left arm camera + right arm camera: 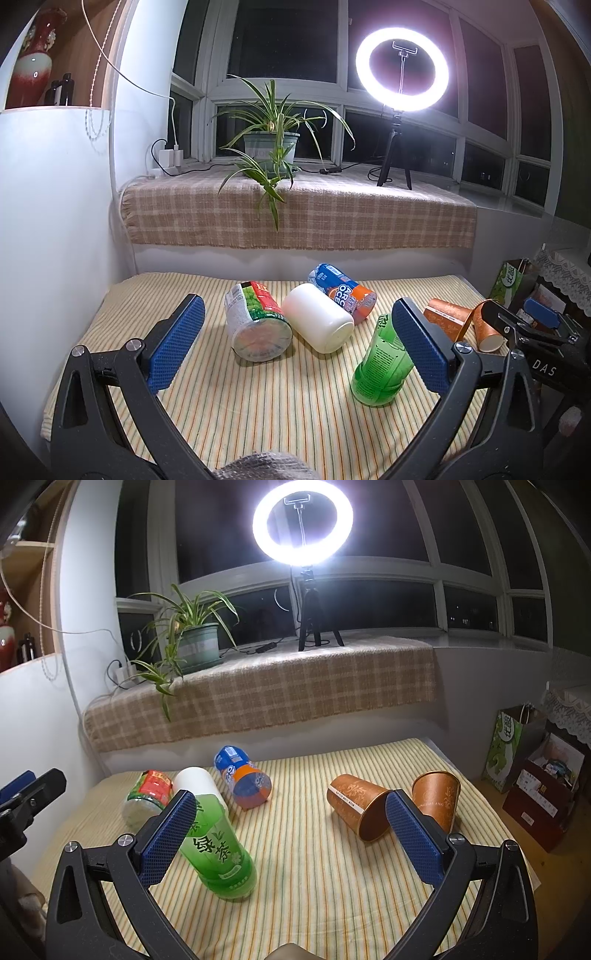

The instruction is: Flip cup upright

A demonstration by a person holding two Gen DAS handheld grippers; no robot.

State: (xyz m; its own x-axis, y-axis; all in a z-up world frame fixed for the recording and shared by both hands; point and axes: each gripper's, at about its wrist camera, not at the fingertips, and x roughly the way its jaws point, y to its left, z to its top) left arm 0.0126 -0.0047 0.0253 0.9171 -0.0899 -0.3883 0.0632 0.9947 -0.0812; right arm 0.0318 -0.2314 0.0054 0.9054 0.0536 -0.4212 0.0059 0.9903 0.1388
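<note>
Lying sideways: copper cup (360,806) | second copper cup (437,797) upright | both grippers' jaws spread, holding nothing

- Both grippers, the left gripper (297,345) and the right gripper (291,832), have blue dimpled pads on black frames.
- Striped cloth (314,878) beneath the claws: pale yellow with thin green and orange lines.
- Between the right claw's pads, a copper-brown paper cup (356,806) with pale scrollwork.
- Just beyond its right pad, a second copper cup (437,797), same pattern.
- By its left pad, a translucent green bottle (218,853).
- Ahead of the left claw, a plain white jar (317,317).
- Far beyond, a tan and cream checked blanket (332,214).
</note>
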